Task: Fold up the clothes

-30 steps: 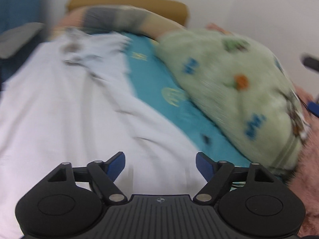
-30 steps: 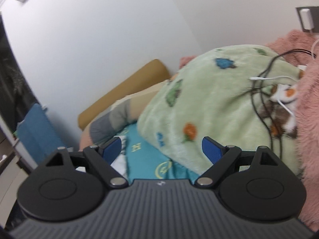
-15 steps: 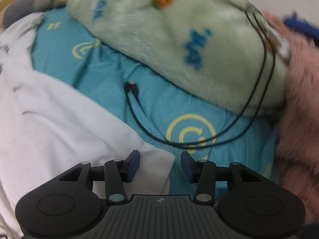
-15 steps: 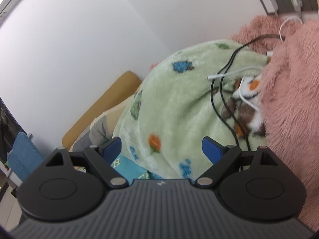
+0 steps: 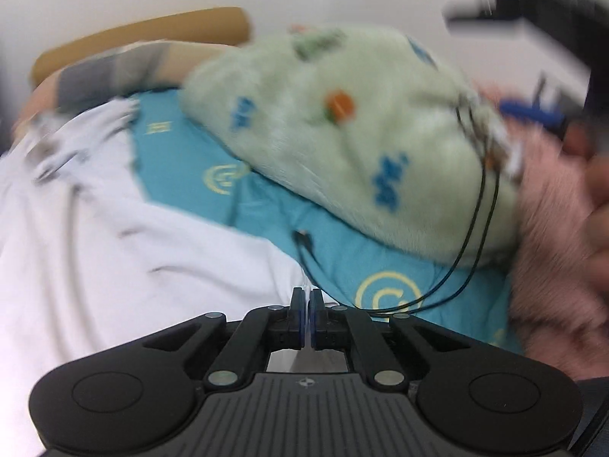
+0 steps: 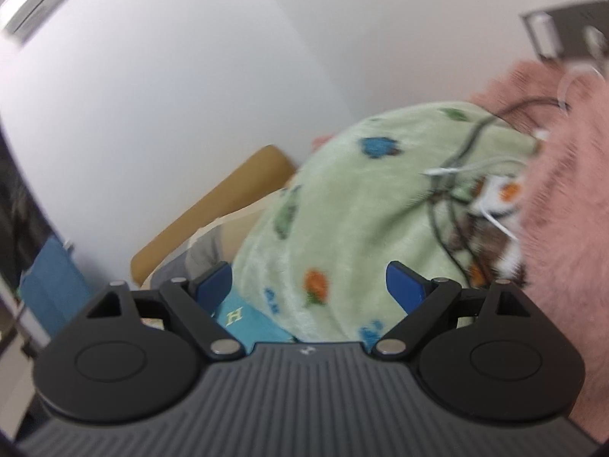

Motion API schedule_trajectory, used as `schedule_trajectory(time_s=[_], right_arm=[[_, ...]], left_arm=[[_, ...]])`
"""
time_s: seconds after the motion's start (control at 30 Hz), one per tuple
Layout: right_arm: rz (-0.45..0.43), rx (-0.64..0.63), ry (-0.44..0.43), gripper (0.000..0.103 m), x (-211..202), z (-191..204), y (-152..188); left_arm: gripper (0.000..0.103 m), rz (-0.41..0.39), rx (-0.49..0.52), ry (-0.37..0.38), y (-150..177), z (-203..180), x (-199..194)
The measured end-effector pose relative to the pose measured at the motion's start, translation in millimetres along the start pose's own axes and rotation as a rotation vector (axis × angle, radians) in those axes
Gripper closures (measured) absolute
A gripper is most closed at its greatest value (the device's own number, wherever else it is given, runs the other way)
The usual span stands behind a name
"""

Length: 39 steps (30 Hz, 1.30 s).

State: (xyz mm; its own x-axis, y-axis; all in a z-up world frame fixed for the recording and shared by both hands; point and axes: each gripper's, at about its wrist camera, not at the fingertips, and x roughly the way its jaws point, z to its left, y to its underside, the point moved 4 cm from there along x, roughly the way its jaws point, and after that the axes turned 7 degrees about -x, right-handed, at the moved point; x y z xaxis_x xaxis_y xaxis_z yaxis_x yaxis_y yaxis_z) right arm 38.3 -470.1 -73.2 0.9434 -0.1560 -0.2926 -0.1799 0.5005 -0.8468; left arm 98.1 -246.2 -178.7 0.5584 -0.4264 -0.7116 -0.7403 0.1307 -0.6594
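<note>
Nearest, clenched the left gripper [image 5: 304, 297] on a corner of the white garment [image 5: 114, 243], jaws pressed together with cloth showing between them. Spread from that corner toward 9 and 10 o'clock over the teal bedsheet [image 5: 342, 259]. Just beyond, at 1 o'clock, trailed a black cable [image 5: 472, 228] across sheet and green fleece blanket [image 5: 342, 144]. Farther, at 3 o'clock, met pink fluffy blanket [image 5: 552, 236]. Held the right gripper [image 6: 308, 285] released, jaws wide apart, grasping nothing, facing green blanket.
</note>
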Motion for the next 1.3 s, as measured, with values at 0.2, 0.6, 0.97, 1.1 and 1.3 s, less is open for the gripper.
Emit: schedule_trajectory(time_s=[0.2, 0.6, 0.97, 1.1, 1.3], right_arm=[[0.033, -0.113, -0.094, 0.014, -2.7, 34.2, 4.5], [0.246, -0.338, -0.156, 0.014, 9.8, 97.7, 52.8], [0.293, -0.354, -0.125, 0.014, 19.8, 130.0, 83.1], [0.312, -0.336, -0.097, 0.014, 36.7, 134.5, 92.5], [0.364, -0.358, -0.072, 0.014, 73.4, 135.3, 113.6]], left_arm=[[0.101, 0.034, -0.274, -0.012, 23.2, 65.9, -69.7], [0.074, 0.225, -0.447, -0.053, 49.9, 120.2, -80.5], [0.033, 0.096, -0.417, -0.181, -68.8, 184.6, -61.2], [0.033, 0.084, -0.492, -0.232, -121.9, 226.8, -10.8], [0.035, -0.014, -0.728, -0.213, -170.6, 292.4, 80.3]])
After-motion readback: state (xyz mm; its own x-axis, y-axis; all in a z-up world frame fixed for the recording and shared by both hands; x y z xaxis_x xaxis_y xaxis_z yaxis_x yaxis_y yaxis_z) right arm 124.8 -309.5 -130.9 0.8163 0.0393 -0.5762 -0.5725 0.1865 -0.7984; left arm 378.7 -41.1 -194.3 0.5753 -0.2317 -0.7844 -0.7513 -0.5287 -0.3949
